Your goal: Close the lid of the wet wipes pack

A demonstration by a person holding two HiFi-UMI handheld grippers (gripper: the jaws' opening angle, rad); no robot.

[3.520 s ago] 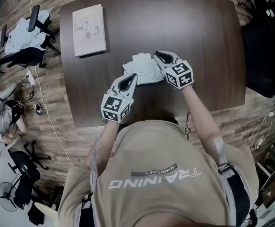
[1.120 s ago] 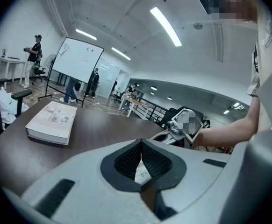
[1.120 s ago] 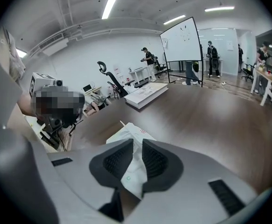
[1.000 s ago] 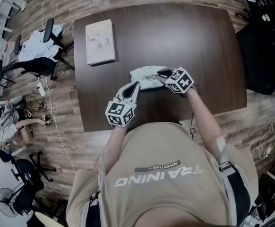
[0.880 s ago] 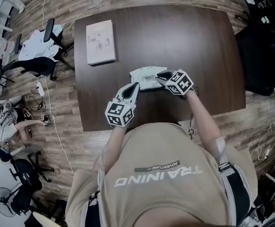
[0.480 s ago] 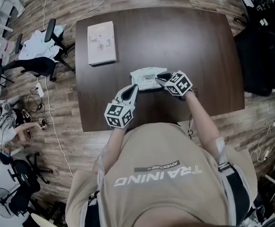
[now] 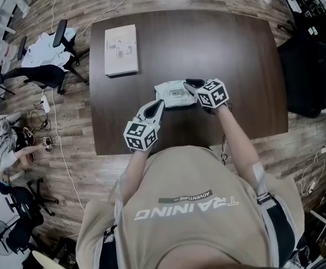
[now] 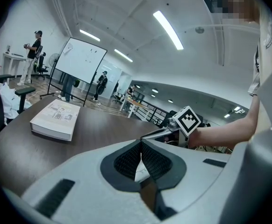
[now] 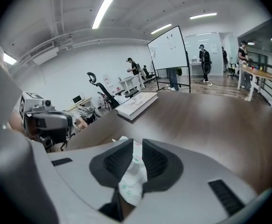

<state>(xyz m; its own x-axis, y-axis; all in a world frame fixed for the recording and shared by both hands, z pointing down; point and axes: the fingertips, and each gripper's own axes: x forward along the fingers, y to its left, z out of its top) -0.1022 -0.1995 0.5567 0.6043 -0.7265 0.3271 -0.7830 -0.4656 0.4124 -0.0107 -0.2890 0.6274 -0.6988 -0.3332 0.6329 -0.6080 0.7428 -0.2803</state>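
The wet wipes pack (image 7: 173, 93), a flat, soft white pouch of crinkled film, lies near the middle of the smooth dark wood-grain table (image 7: 236, 49). The right gripper (image 9: 137, 146) is clamped on its right end, ribbed black pads pressing the film. The left gripper (image 8: 141, 147) is pinched onto its near-left corner. A thin pale book (image 7: 121, 50) lies well apart, at the far left.

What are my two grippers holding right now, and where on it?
Both hold the wet wipes pack: the left gripper pinches a thin white edge of it, the right gripper clamps its right end.
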